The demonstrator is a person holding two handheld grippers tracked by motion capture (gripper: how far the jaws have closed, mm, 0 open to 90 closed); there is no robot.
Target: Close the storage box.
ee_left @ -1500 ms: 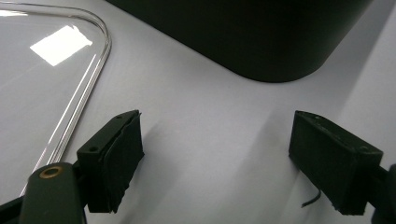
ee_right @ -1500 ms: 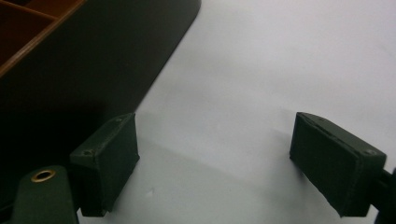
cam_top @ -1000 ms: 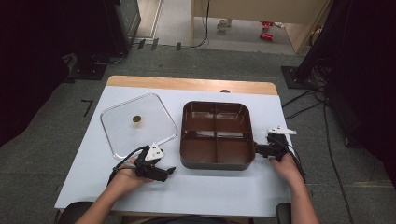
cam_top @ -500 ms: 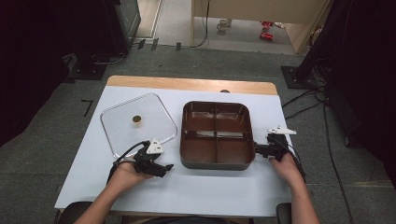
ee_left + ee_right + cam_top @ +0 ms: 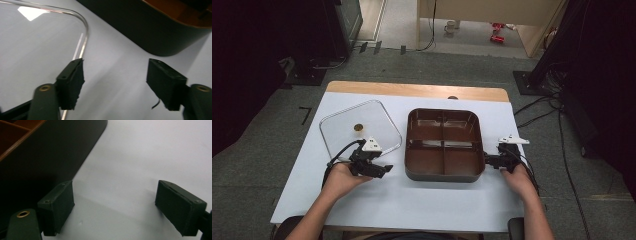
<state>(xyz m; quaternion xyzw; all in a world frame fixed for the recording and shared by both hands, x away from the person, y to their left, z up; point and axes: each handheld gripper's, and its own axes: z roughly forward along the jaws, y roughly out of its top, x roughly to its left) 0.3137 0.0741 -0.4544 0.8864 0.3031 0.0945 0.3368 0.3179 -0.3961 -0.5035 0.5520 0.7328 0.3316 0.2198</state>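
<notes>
brown divided tray (image 5: 444, 145) just left of right hand-held gripper (image 5: 493, 161)

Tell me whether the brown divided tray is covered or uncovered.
Uncovered: the divided tray shows four empty compartments, and the clear lid lies flat on the table beside it.

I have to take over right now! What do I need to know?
Left gripper: open, holding nothing, near the corner of the clear lid.
Right gripper: open, holding nothing, beside the right wall of the brown divided tray.
The lid lies flat on the table, left of the tray and apart from it.
Done: nothing gripped yet. Left: probably picking up the lid and covering the tray.
</notes>
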